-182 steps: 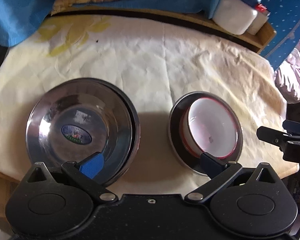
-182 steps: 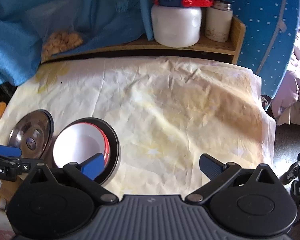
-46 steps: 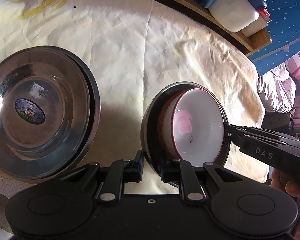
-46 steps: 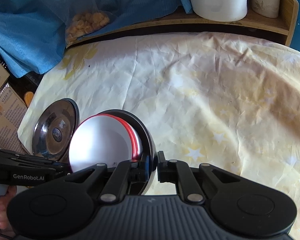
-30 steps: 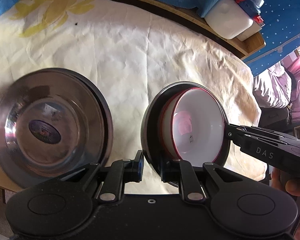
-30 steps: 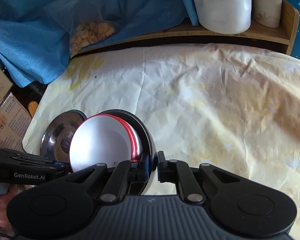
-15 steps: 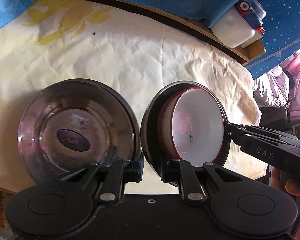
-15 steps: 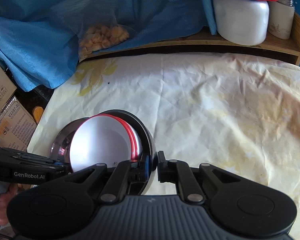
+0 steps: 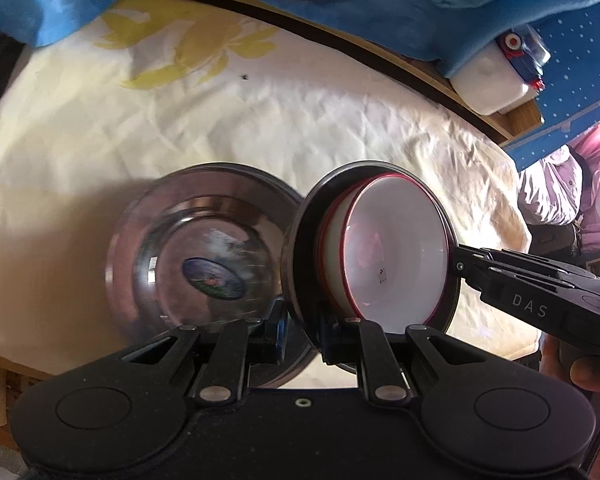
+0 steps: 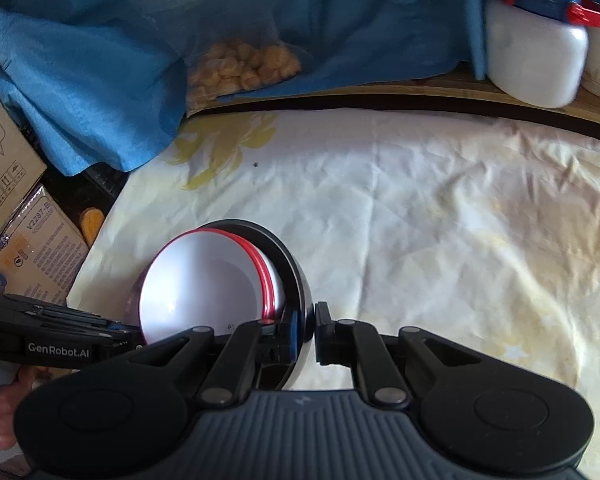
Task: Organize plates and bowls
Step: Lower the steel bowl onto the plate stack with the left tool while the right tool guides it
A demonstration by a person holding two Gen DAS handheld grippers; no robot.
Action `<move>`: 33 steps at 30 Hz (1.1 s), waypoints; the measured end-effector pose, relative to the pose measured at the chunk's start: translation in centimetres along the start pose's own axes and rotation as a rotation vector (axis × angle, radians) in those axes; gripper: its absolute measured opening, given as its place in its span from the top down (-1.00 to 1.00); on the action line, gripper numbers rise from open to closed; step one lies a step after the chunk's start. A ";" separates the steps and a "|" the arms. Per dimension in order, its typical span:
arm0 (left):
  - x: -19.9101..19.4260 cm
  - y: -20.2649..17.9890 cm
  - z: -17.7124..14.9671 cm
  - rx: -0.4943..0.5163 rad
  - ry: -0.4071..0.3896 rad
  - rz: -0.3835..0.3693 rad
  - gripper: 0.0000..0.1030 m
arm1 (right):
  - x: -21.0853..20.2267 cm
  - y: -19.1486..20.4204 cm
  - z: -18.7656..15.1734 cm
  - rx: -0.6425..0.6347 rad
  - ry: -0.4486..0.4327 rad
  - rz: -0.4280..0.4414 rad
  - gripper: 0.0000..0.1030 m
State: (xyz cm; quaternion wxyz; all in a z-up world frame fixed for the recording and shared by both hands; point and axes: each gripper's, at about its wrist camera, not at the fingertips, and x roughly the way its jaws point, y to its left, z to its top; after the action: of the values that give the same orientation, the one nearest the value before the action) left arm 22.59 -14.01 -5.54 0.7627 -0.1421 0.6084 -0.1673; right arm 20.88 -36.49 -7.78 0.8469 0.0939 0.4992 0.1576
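Observation:
Both grippers hold one dark steel plate (image 9: 300, 240) with a white red-rimmed bowl (image 9: 396, 248) in it, lifted above the table. My left gripper (image 9: 302, 332) is shut on the plate's near-left rim. My right gripper (image 10: 305, 330) is shut on the opposite rim (image 10: 296, 268), with the bowl (image 10: 204, 288) to its left. A stack of shiny steel plates (image 9: 196, 256) with a blue sticker lies on the tablecloth, just left of and partly under the held plate. In the right wrist view it is hidden behind the bowl.
A cream cloth (image 10: 420, 208) with yellow flowers covers the table. A wooden shelf (image 10: 420, 92) at the back holds a white jug (image 10: 536, 52). Blue fabric (image 10: 100, 80) and a bag of snacks (image 10: 244, 64) lie at the back left. Cardboard boxes (image 10: 24, 216) stand left of the table.
Both grippers closed on the plate with the bowl and lifted it. It has moved left, now overlapping the steel plate stack.

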 end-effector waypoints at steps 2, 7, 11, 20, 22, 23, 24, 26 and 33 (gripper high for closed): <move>-0.4 0.8 0.0 -0.009 -0.002 0.007 0.69 | 0.5 0.8 0.1 -0.010 0.005 0.007 0.83; -1.2 2.9 -0.1 -0.034 0.001 0.030 0.69 | 2.1 2.6 0.2 -0.034 0.027 0.031 0.83; -1.0 4.6 -0.9 -0.056 0.011 0.045 0.69 | 3.6 4.1 0.3 -0.047 0.053 0.045 0.83; -0.5 6.4 -1.3 -0.052 0.036 0.060 0.69 | 5.5 5.5 0.1 -0.040 0.093 0.046 0.83; -0.3 6.6 -1.3 -0.049 0.042 0.059 0.69 | 5.7 5.6 0.0 -0.035 0.096 0.041 0.83; -0.2 6.7 -1.3 -0.048 0.044 0.059 0.69 | 5.8 5.6 -0.2 -0.033 0.098 0.038 0.83; -0.1 6.7 -1.2 -0.045 0.047 0.058 0.69 | 5.9 5.6 -0.2 -0.032 0.099 0.036 0.83; 0.1 6.8 -1.2 -0.039 0.051 0.058 0.69 | 6.0 5.6 -0.3 -0.024 0.100 0.029 0.83; 0.4 6.7 -0.8 -0.021 0.061 0.060 0.69 | 6.4 5.4 -0.5 0.004 0.105 0.017 0.82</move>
State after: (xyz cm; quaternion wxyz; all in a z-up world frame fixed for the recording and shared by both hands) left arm 22.42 -8.15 -8.88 0.7469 -0.1266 0.6371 -0.1424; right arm 22.44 -29.14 -11.52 0.8179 0.0913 0.5425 0.1686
